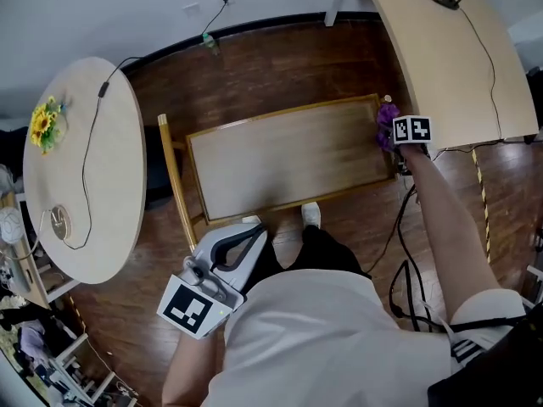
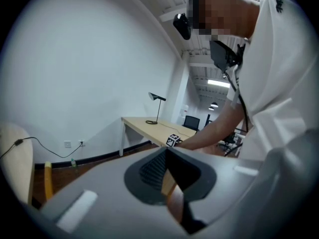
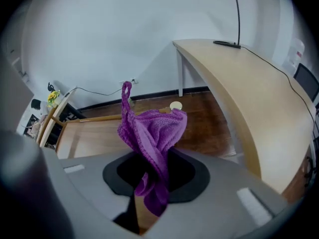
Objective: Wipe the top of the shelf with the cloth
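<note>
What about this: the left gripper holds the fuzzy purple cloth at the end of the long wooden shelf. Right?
No, the right gripper holds the fuzzy purple cloth at the end of the long wooden shelf; the right gripper view shows its jaws shut on it.

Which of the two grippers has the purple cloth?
The right gripper: its jaws pinch the cloth at the right end of the shelf. The left gripper is shut, empty.

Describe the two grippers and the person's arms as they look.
The left gripper and the right gripper both have smooth grey shells with a black recess around the jaws. Each carries a white cube printed with black square markers. The arms are bare below short white sleeves. A black cable crosses the right sleeve.
</note>
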Motion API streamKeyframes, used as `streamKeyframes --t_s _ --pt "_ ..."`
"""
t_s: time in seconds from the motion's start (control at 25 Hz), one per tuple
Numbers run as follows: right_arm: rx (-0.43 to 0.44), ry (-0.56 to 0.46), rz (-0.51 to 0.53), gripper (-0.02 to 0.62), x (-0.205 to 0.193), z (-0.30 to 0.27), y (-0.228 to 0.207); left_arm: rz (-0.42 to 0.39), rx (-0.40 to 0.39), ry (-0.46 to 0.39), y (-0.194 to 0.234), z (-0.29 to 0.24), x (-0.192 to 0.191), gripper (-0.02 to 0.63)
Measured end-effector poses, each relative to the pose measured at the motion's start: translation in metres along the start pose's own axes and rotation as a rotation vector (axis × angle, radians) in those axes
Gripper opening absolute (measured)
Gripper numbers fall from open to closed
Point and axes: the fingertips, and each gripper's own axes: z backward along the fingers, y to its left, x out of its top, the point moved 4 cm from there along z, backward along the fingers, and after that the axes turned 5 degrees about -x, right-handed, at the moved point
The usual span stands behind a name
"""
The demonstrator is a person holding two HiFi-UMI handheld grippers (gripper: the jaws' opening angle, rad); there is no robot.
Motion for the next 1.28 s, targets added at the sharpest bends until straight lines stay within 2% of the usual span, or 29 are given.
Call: streamKeyframes --t_s 0.24,0.56,0.92,1.28 --pt "0.007 0.045 0.027 0.104 0.002 -0.034 0.026 0.029 0.036 0.017 -0.004 -0.003 -0.008 0.018" --pt "0.104 0.079 0.107 0.104 0.002 -0.048 0.126 0.023 0.06 0.001 0.002 0.017 -0.008 0.02" --pt "0.262 0.122 0.197 0.104 -0.014 -0.06 0.293 0.045 0.09 -0.031 0.016 0.072 -0.023 0.018" --pt "0.42 0.169 0.295 0.104 -0.053 -0.065 0.468 0.068 0.119 -0.034 0.037 0.141 -0.045 0.019"
